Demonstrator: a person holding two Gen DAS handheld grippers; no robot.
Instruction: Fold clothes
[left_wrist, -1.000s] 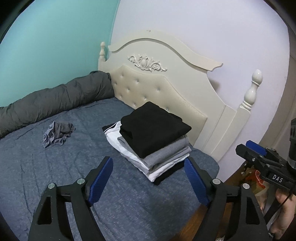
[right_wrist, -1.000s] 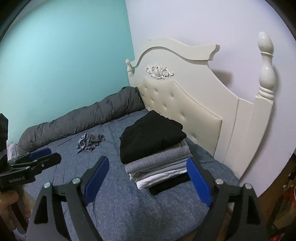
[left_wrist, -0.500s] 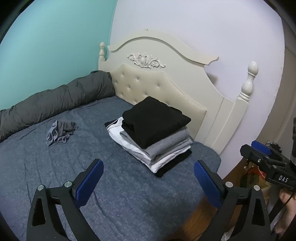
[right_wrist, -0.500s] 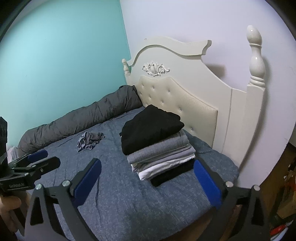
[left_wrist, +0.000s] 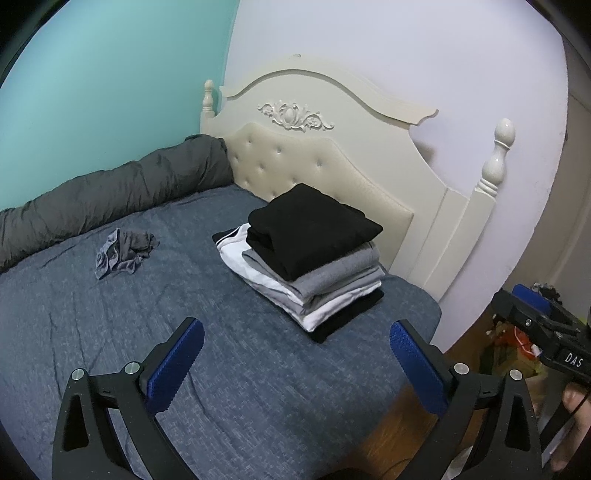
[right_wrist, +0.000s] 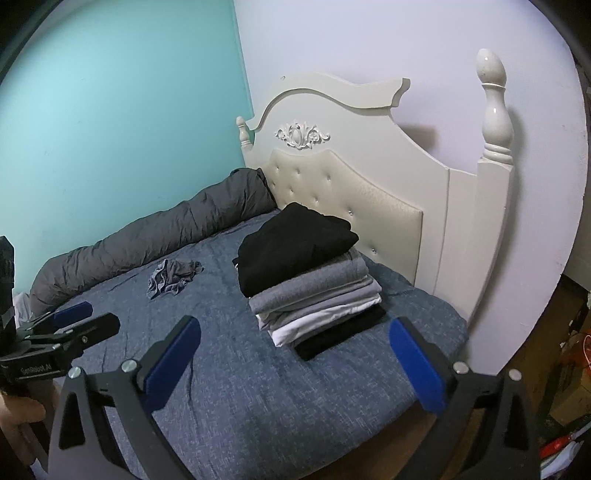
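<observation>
from your left wrist: your left gripper (left_wrist: 295, 354) hangs spread wide and empty over the bed (left_wrist: 110, 332). the folded stack (left_wrist: 306, 254), black piece on top, then grey, white and black, sits by the headboard (left_wrist: 332, 162) at the bed's right edge; a crumpled grey garment (left_wrist: 123, 251) lies mid-bed.

from your right wrist: your right gripper (right_wrist: 295, 354) likewise gapes empty, the stack just beyond it.

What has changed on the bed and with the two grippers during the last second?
Both grippers drew back from the folded stack, which now looks farther away in both views. The left gripper and right gripper opened wider; neither holds anything. The stack, the crumpled grey garment and the rolled duvet lie where they were.
</observation>
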